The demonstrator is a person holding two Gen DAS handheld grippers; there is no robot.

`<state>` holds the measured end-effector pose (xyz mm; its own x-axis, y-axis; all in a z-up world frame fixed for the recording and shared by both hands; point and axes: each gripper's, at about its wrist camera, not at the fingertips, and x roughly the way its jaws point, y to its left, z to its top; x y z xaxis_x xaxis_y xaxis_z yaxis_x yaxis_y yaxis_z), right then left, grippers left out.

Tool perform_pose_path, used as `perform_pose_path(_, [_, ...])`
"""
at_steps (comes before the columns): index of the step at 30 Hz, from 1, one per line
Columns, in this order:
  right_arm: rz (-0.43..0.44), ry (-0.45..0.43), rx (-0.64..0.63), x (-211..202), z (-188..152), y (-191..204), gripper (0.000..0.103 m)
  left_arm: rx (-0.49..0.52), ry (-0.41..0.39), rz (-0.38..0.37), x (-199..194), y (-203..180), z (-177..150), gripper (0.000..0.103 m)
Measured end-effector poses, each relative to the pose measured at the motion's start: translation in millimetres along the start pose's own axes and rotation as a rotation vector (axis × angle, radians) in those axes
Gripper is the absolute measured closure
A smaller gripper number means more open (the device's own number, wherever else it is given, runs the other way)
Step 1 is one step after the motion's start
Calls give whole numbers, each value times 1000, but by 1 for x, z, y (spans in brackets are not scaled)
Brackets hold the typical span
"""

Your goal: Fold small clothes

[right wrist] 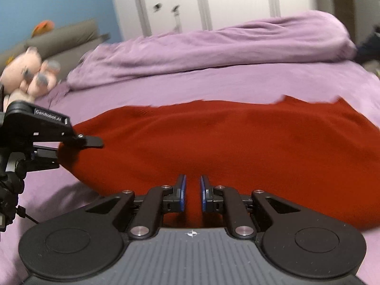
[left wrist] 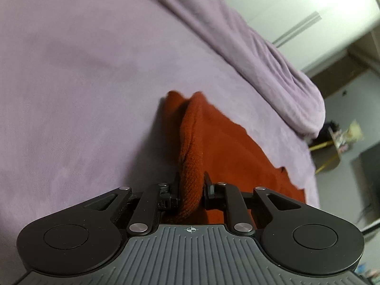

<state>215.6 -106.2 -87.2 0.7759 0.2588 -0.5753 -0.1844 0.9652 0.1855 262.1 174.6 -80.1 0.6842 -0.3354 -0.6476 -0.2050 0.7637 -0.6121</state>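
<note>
A red knitted garment [right wrist: 225,142] lies spread on the purple bed sheet [right wrist: 213,87]. My left gripper [left wrist: 192,185] is shut on a bunched fold of the red garment [left wrist: 190,166] and lifts that edge off the sheet. In the right wrist view the left gripper [right wrist: 80,142] shows at the left, clamped on the garment's left corner. My right gripper [right wrist: 192,190] is shut on the garment's near edge; red fabric fills the narrow gap between its blue pads [right wrist: 182,190].
A rumpled purple duvet [right wrist: 213,45] lies across the far side of the bed. Pink plush toys [right wrist: 30,73] and a grey headboard cushion [right wrist: 61,40] sit at the far left. White wardrobe doors [right wrist: 213,0] stand behind. The bed edge [left wrist: 313,166] drops off at right in the left wrist view.
</note>
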Motion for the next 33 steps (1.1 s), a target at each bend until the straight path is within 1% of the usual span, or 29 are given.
perform_pose_path(1, [-12, -13, 20, -6, -1, -7, 91, 46, -11, 16, -3, -12, -1, 86])
perform_pose_path(3, [-46, -39, 54, -18, -2, -22, 91, 145, -32, 23, -7, -40, -4, 86])
perform_pose_path(4, [-58, -49, 70, -23, -2, -29, 91, 205, -42, 22, -8, -57, -7, 86])
perform_pose_path(6, [-83, -67, 92, -30, -1, -42, 91, 302, -45, -8, -7, -89, -15, 87])
perform_pose_path(9, [-119, -95, 121, -39, 1, -59, 91, 438, -18, -39, 10, -132, -40, 87])
perform_pose_path(11, [-129, -95, 138, -40, 1, -68, 91, 478, 19, -58, 28, -146, -58, 87])
perform_pose_path(13, [-137, -83, 148, -38, -1, -74, 91, 481, 66, -55, 48, -150, -75, 87])
perform_pose_path(15, [-141, -71, 147, -38, -4, -81, 91, 490, 91, -38, 63, -148, -91, 86])
perform_pose_path(16, [-143, -64, 152, -39, -6, -85, 91, 502, 87, -39, 66, -146, -97, 85])
perform_pose_path(17, [-138, -56, 160, -37, -6, -87, 91, 520, 72, -41, 64, -145, -101, 81])
perform_pose_path(18, [-133, -45, 174, -35, -7, -90, 91, 537, 63, -55, 61, -145, -104, 79])
perform_pose_path(20, [-119, -30, 201, -33, -6, -94, 90, 541, 81, -108, 53, -138, -104, 55])
perform_pose_path(21, [-109, -25, 208, -32, -4, -95, 91, 537, 91, -126, 50, -137, -101, 52])
perform_pose_path(22, [-101, -29, 214, -32, -2, -96, 91, 524, 95, -139, 42, -136, -100, 52])
perform_pose_path(23, [-88, -32, 222, -32, 2, -97, 91, 509, 94, -167, 31, -133, -97, 52])
perform_pose_path(25, [-51, -37, 240, -32, 10, -98, 90, 489, 74, -211, 8, -125, -92, 51])
perform_pose_path(26, [-32, -41, 253, -31, 15, -98, 89, 479, 54, -211, -2, -121, -89, 51])
perform_pose_path(27, [-13, -41, 269, -28, 21, -98, 86, 460, 25, -183, -10, -113, -84, 51])
perform_pose_path(28, [13, -40, 286, -24, 27, -98, 79, 439, 1, -150, -11, -111, -79, 51])
perform_pose_path(29, [48, -38, 306, -19, 34, -98, 75, 412, -19, -121, -11, -103, -73, 51])
perform_pose_path(30, [70, -38, 321, -14, 40, -99, 68, 376, -22, -80, -8, -93, -67, 51])
perform_pose_path(32, [103, -18, 351, 1, 51, -97, 67, 299, -24, 24, 2, -77, -58, 51])
perform_pose_path(33, [115, -10, 360, 7, 55, -96, 67, 281, -18, 52, 7, -72, -56, 52])
